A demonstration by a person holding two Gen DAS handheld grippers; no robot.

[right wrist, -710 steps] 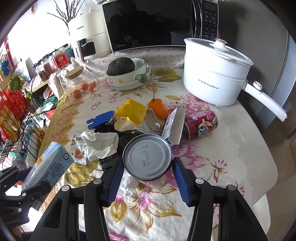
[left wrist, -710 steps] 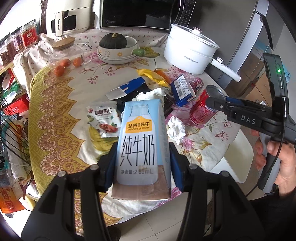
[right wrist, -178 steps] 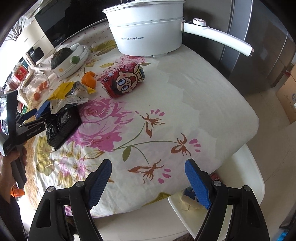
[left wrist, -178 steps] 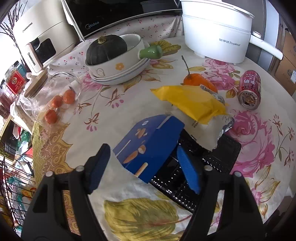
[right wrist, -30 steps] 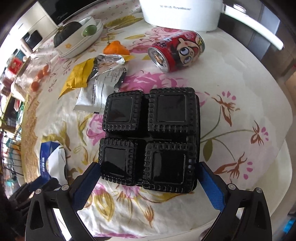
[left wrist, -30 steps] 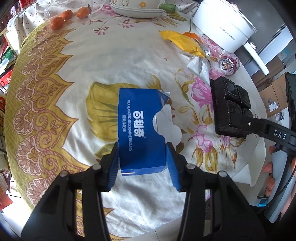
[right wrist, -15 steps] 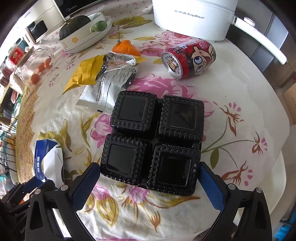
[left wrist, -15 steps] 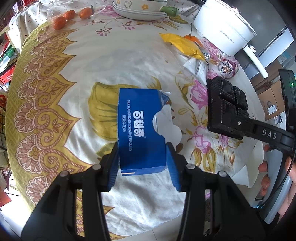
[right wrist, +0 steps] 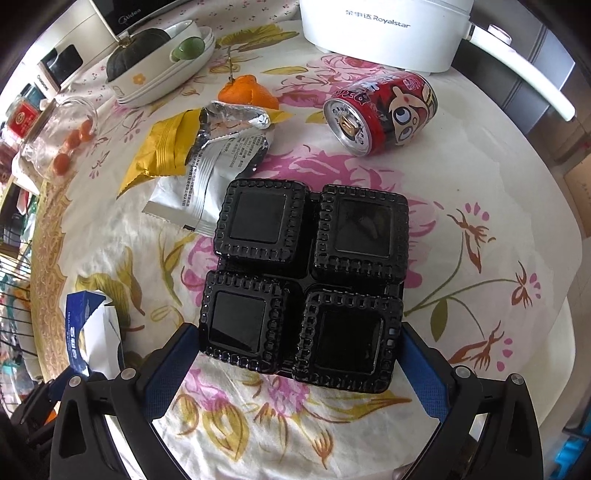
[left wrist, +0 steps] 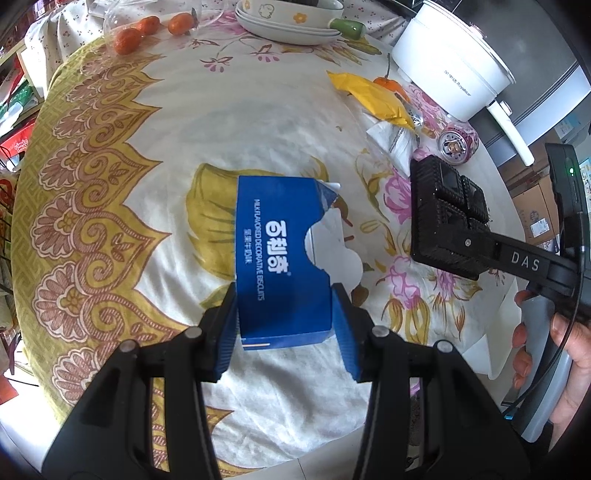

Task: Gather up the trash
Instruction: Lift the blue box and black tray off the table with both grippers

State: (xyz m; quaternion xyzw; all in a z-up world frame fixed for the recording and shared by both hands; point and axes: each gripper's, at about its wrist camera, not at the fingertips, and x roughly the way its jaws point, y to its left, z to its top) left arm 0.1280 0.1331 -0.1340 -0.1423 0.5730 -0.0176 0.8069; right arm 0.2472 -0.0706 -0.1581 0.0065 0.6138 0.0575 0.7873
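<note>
My left gripper (left wrist: 288,328) is shut on a torn blue biscuit box (left wrist: 275,254) and holds it above the floral tablecloth. My right gripper (right wrist: 295,362) is shut on a black four-cell plastic tray (right wrist: 303,280), also held above the table; the tray shows in the left wrist view (left wrist: 448,218). A red drink can (right wrist: 380,110) lies on its side. A yellow and silver snack wrapper (right wrist: 199,155) lies beside an orange fruit (right wrist: 247,94). The blue box shows at lower left in the right wrist view (right wrist: 86,328).
A white electric pot (right wrist: 384,29) stands at the back right. Stacked bowls with a dark squash (right wrist: 155,70) and a glass jar of small tomatoes (right wrist: 59,144) sit at the back left. The table edge (right wrist: 554,295) curves along the right.
Both grippers have lifted a little with their loads. The black tray has drifted slightly nearer the can and wrapper. Box and tray stay gripped.
</note>
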